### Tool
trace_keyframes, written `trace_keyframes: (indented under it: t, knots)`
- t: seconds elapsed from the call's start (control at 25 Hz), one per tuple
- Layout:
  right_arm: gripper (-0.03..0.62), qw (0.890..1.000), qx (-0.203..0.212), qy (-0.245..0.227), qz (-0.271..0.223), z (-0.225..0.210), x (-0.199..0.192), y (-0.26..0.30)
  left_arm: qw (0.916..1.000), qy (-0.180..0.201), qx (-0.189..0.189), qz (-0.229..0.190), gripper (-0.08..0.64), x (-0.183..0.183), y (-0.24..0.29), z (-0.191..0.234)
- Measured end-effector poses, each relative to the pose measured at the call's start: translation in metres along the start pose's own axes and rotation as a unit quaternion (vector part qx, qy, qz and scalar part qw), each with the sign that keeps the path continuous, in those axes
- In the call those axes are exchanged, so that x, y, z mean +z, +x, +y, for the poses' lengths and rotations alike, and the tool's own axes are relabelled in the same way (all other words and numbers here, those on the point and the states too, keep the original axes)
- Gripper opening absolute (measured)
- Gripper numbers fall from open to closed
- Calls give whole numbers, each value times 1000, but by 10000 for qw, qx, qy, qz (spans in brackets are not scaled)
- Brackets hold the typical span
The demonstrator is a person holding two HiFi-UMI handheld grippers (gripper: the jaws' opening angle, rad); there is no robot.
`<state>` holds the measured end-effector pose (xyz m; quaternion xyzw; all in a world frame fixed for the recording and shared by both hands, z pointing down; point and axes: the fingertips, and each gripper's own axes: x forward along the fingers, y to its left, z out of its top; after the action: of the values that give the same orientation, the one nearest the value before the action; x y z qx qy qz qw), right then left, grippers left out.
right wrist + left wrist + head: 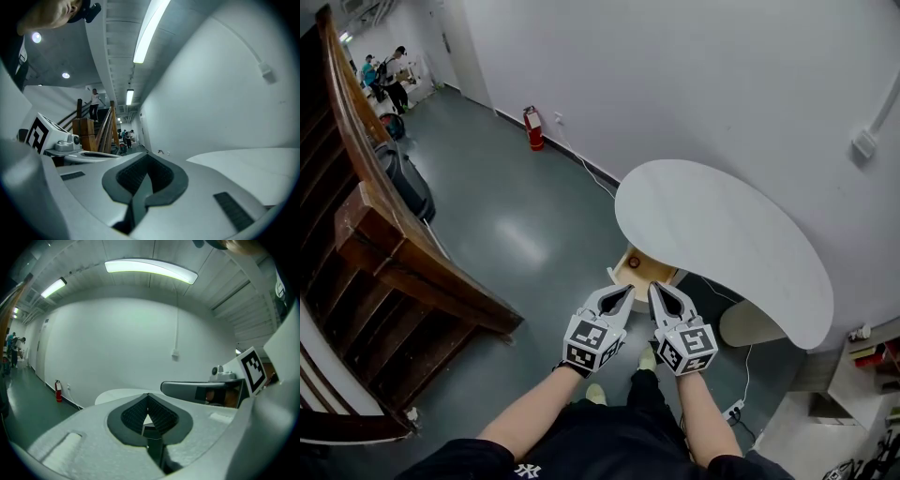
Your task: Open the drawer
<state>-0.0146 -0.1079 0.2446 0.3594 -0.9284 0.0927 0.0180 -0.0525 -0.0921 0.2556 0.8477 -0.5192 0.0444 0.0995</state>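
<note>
Both bare forearms reach forward side by side. The left gripper and right gripper sit roughly level and close beside each other, marker cubes on top, and each claw is clenched on nothing. Just past the tips, the light wooden drawer stands pulled out under the rounded white tabletop. Farther off, a red fire extinguisher stands against the white wall.
</note>
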Motion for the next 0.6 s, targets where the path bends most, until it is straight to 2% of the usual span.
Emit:
trace_keyframes:
  t: [0.28, 0.6]
  knots:
    - [14, 9998, 94, -114, -126, 10, 23, 3, 9998, 51, 66, -190, 11, 25, -5, 0]
    - [14, 9997, 158, -140, -151, 11, 27, 5, 9995, 73, 193, -231, 11, 31, -5, 4]
